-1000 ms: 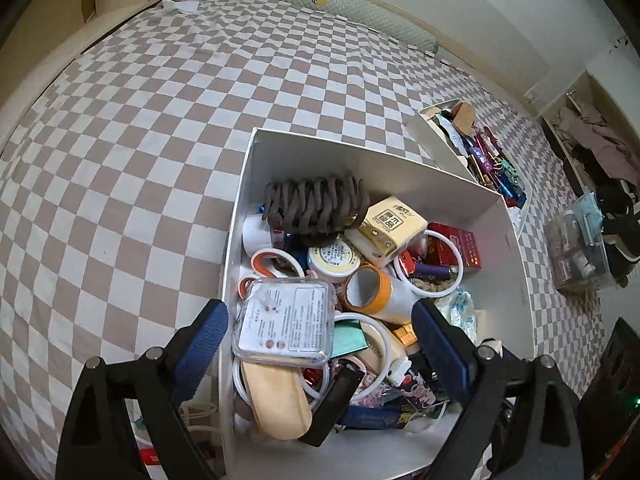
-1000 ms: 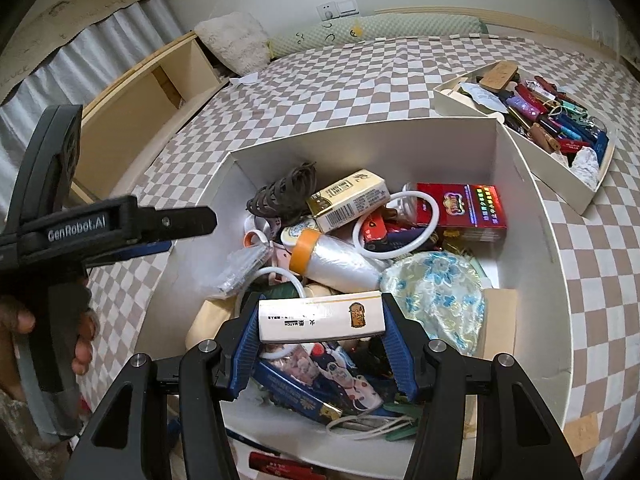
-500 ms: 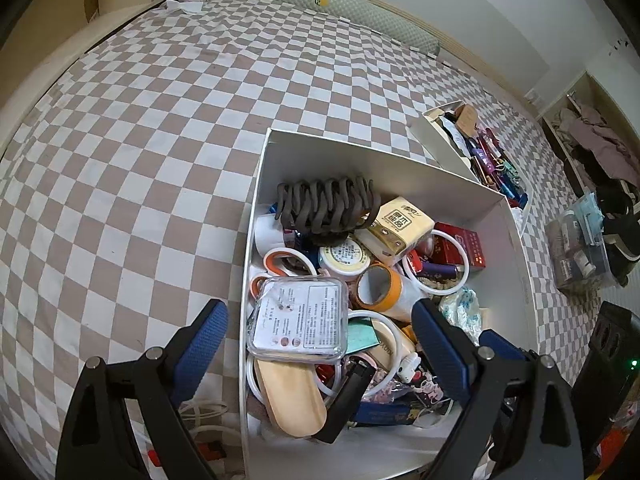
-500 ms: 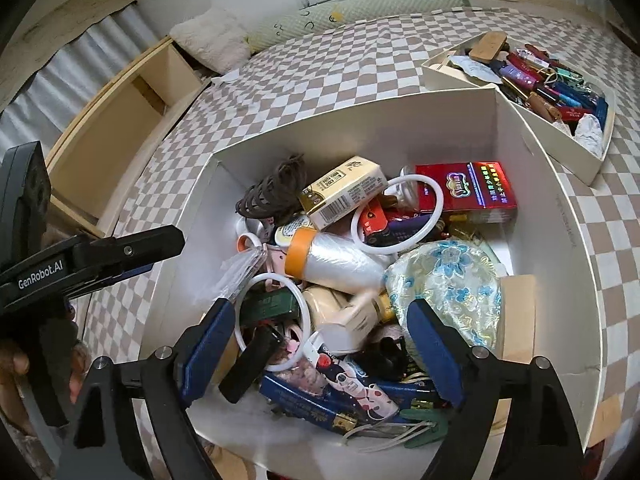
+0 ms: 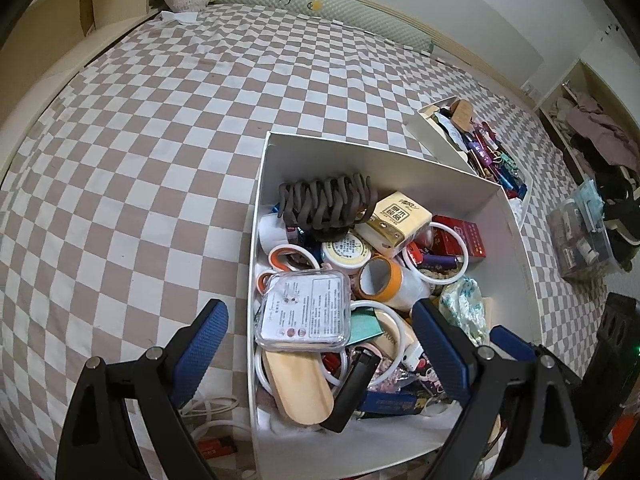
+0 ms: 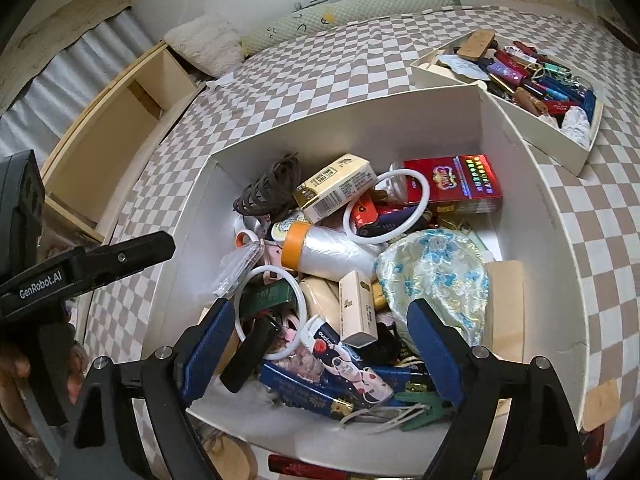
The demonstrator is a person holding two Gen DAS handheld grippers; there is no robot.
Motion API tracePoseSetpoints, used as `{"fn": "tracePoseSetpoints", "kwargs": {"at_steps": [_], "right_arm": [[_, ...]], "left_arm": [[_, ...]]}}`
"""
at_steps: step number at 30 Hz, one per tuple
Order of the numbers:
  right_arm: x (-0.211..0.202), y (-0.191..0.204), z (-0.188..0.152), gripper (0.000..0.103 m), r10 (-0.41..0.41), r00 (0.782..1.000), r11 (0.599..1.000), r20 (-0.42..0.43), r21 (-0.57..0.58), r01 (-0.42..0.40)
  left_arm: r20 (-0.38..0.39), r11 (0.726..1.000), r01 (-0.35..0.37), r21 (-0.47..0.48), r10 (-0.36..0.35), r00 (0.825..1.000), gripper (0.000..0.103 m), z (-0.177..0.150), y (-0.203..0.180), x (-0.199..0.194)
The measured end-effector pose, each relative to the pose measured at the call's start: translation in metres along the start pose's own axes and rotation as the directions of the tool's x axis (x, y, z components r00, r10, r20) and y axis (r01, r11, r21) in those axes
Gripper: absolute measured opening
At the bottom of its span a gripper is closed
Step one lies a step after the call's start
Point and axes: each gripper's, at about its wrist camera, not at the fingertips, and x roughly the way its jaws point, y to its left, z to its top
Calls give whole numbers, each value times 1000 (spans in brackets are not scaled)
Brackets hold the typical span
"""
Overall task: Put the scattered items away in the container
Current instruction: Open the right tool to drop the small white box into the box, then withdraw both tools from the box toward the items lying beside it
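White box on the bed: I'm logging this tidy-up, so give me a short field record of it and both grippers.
surface: checkered bedspread
container: white box, crowded with small items
newest item: slim white carton, lying on the pile between the right gripper's fingers, not gripped
right gripper: open, empty, over the box
left gripper: open, empty, straddling the box's near-left wall
second box: beside the far corner, full of small items
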Motion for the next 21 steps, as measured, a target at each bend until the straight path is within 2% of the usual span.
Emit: {"fn": "tracePoseSetpoints", "kwargs": {"at_steps": [3, 7, 10, 11, 12, 21], "right_arm": [[-7, -2, -1, 89, -15, 1000, 1000, 15, 2, 15], [-21, -7, -4, 103, -20, 999, 1000, 51, 22, 18], [-33, -9, -9, 103, -44, 995, 999, 85, 14, 43], [-36, -9, -10, 103, -55, 994, 998, 93, 8, 54], [-40, -9, -11, 103, -66, 993, 998, 102, 1, 66], [-73, -7, -26, 103, -91, 982, 995, 164, -36, 98]], "left_arm": [[6, 1000, 1, 6, -1, 1000, 94, -2, -2, -3], [23, 1000, -4, 31, 4, 1000, 94, -6, -8, -12], [51, 999, -3, 53, 0, 999, 94, -10, -13, -20], [69, 998, 0, 60, -4, 998, 96, -12, -15, -24], [85, 998, -8, 63, 3, 996, 103, -14, -16, -27], [139, 988, -82, 129, 63, 988, 103, -32, -29, -47]]}}
